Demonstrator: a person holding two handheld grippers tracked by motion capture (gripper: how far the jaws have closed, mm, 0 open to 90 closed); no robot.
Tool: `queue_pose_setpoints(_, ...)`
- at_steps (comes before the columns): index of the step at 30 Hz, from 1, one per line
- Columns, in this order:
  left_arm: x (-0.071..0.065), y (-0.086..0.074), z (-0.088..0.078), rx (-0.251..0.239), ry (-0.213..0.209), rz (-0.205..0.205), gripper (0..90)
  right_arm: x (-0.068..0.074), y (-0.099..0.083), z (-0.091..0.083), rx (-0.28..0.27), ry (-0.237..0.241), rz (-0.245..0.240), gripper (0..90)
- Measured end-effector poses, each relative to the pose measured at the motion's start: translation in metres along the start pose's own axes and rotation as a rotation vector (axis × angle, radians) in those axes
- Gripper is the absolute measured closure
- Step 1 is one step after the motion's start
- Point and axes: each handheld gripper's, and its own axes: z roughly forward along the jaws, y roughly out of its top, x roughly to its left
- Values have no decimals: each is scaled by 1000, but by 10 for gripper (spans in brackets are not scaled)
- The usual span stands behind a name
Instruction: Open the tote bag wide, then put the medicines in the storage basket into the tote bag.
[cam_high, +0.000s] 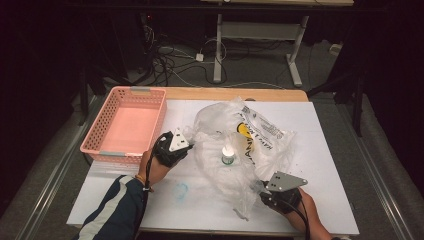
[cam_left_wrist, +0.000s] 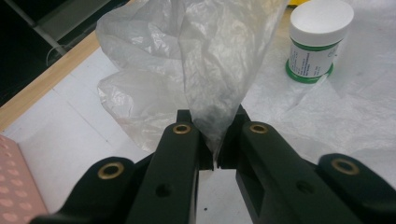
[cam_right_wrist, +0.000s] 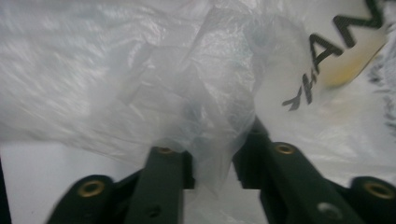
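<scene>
The plastic bag (cam_high: 235, 150) lies crumpled mid-table, a small jar (cam_high: 228, 156) standing in its open mouth. The left tool (cam_high: 186, 145) pinches the bag's edge at nine o'clock; the right tool (cam_high: 260, 187) has plastic between its jaws at five o'clock, though whether they press it I cannot tell. Judging by this, the jar remains to be bagged. A pink basket (cam_high: 145, 95) waits at ten o'clock, nothing blocking.

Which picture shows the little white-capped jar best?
The left gripper view: the jar is close and sharp, green label readable. The high view shows it tiny on the plastic bag. In the right gripper view I can't find it.
</scene>
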Motion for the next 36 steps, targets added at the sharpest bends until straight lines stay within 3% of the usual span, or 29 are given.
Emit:
queue_pose_setpoints(4, -1, 0, 1, 6, 9, 9, 862, -4, 2, -9, -46, -40, -1, 889)
queue_pose_setpoints(11, -1, 0, 1, -9, 1, -12, 862, -6, 7, -15, -78, -76, -15, 899)
queue_pose_setpoints(16, -1, 1, 0, 10, 6, 3, 862, -10, 10, -16, -96, -90, -17, 900)
queue_pose_setpoints(31, 6, 8, -37, -103, 54, 13, 863, -41, 44, -38, -236, -203, -29, 900)
queue_pose_setpoints(36, 9, 11, -49, -145, 66, 15, 864, -52, 53, -42, -279, -212, -21, 900)
